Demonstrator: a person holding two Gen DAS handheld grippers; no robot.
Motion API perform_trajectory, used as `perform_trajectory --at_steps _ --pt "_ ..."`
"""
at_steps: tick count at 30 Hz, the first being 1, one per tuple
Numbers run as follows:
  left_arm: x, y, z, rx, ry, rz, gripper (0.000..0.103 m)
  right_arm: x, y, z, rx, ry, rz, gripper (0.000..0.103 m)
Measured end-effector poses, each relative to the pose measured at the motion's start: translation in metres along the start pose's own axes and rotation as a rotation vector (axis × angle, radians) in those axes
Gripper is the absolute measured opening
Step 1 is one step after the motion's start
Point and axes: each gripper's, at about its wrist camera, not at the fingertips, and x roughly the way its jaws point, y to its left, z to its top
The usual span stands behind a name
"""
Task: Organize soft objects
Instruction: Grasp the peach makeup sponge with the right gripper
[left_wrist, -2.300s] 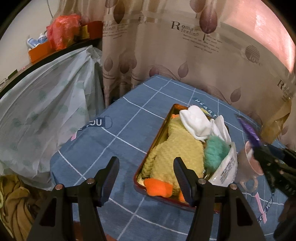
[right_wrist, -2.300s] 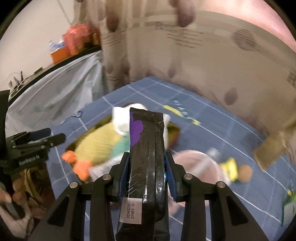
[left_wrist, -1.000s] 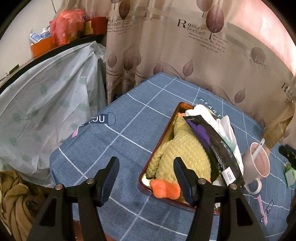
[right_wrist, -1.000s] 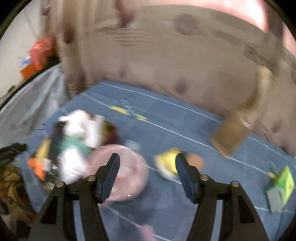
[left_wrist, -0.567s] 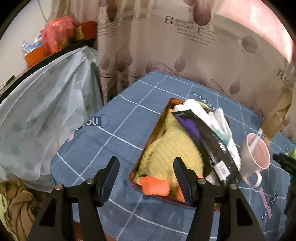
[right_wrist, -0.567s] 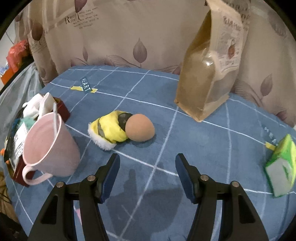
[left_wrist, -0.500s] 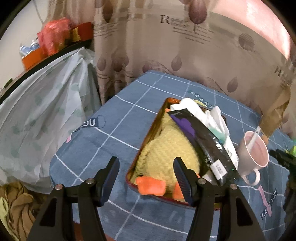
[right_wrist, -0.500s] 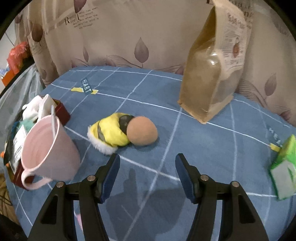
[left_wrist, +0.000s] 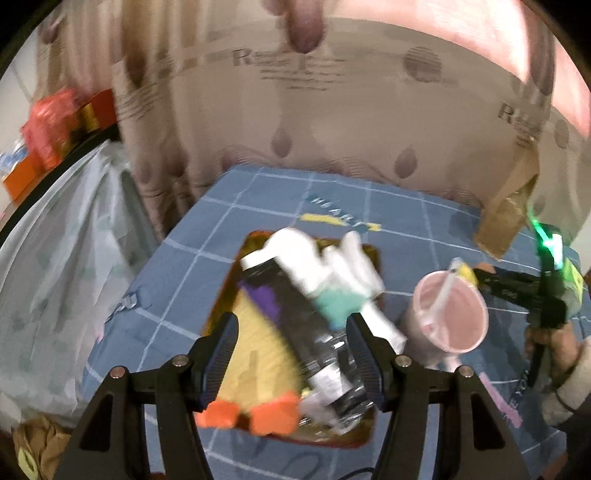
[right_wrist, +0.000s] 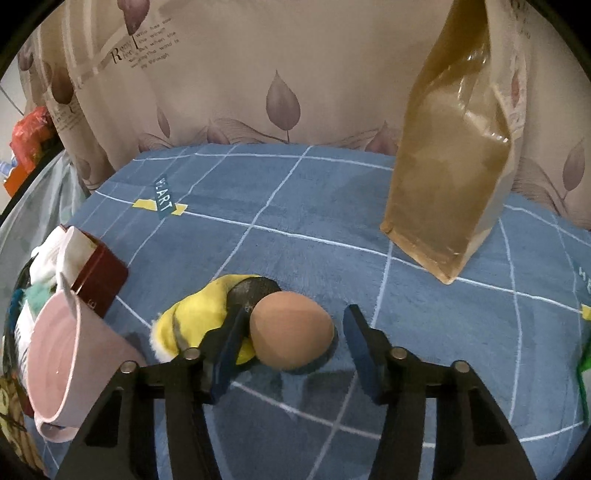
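A small plush toy with a yellow striped body (right_wrist: 195, 317) and a round tan head (right_wrist: 291, 336) lies on the blue cloth. My right gripper (right_wrist: 295, 314) straddles the head with its jaws closing. The left finger is at the head's side; a gap remains at the right finger. In the left wrist view my left gripper (left_wrist: 292, 321) hangs open above the tray (left_wrist: 371, 254). The tray holds a yellow duck plush (left_wrist: 258, 339), a black packet (left_wrist: 314, 343), white cloth (left_wrist: 314, 262) and a teal pom (left_wrist: 338, 302). That view is blurred.
A pink mug (right_wrist: 70, 350) with a spoon stands between the tray and the toy. A tall brown pouch (right_wrist: 454, 155) stands at the back right, and a green carton (right_wrist: 585, 373) at the right edge. A curtain hangs behind the table; plastic-covered bulk (left_wrist: 55, 258) lies left.
The black packet once held by my right gripper now lies in the tray. My right gripper has swung over and sunk around the toy's head, jaws narrower. The left gripper drifted over the tray.
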Motion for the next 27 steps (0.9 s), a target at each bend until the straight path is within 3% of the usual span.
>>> perform_trajectory --at_steps 7,19,27 --pt "0.017 -0.05 0.026 0.068 0.032 -0.119 0.062 0.004 -0.005 -0.005 -0.005 -0.009 0.038 0.042" --pt "0.047 -0.156 0.056 0.237 0.125 -0.313 0.062 -0.047 -0.05 -0.049 0.008 -0.057 -0.068 0.042" --pt "0.075 -0.21 0.068 0.339 0.221 -0.331 0.062 -0.075 -0.094 -0.087 0.1 -0.065 -0.089 0.042"
